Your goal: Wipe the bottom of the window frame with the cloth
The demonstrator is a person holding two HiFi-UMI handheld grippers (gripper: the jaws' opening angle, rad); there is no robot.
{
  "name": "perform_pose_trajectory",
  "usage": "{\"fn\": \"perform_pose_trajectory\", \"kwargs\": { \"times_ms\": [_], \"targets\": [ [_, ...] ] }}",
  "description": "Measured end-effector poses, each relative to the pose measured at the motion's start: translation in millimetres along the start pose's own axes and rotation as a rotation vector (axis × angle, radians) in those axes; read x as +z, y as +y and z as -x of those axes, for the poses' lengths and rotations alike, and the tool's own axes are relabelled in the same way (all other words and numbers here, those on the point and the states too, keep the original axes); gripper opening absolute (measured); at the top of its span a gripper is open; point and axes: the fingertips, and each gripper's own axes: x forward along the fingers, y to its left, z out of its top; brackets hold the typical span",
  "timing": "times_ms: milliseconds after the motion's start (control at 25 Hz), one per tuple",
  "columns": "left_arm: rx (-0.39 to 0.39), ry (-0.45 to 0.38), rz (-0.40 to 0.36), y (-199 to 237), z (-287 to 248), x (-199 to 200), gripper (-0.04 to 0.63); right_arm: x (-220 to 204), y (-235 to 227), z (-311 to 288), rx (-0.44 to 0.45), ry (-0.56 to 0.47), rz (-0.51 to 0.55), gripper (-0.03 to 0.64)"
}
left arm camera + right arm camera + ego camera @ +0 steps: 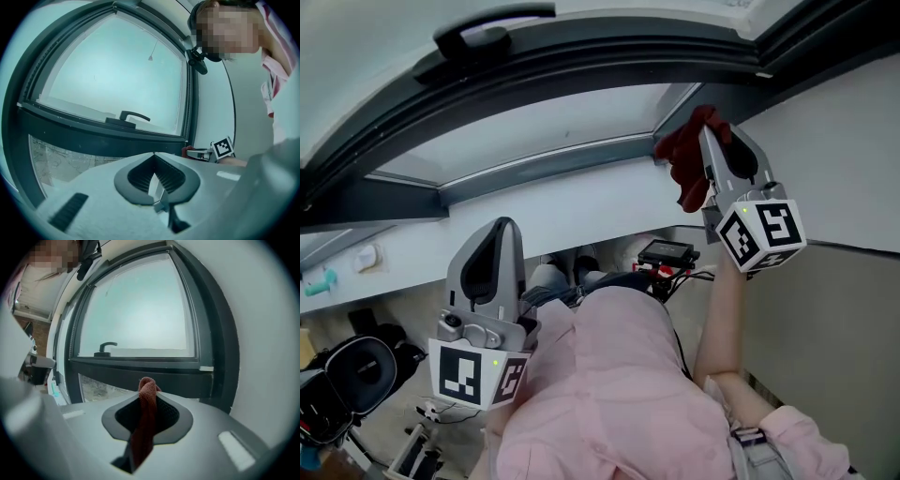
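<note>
Window frame (544, 167) bottom rail ahead; right gripper (709, 141) clamped on red cloth (682, 169) (soft, light, likely bunches, so grip mid-fold); left gripper (499, 246) closed, empty.

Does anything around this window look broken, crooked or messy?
Nothing looks broken or spilled. One oddity: a small pale patch on the dark window frame, near its right end; sticker or chip, I cannot tell. The red cloth is bunched in the jaws of the right gripper.

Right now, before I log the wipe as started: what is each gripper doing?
Left gripper: shut, nothing between its jaws.
Right gripper: shut on the red cloth.
</note>
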Motion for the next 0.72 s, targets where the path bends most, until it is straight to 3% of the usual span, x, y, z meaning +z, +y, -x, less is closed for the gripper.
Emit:
{"fn": "perform_pose_trajectory", "kwargs": {
  "times_ms": [400, 720],
  "targets": [
    [-0.001, -0.011, 0.025, 30, 43, -3, 0.000, -14, 91, 30, 0.129, 0.035, -0.075, 0.052],
    [-0.039, -0.015, 0.017, 59, 124, 14, 0.000, -4, 193, 66, 0.166, 0.047, -0.078, 0.052]
  ]
}}
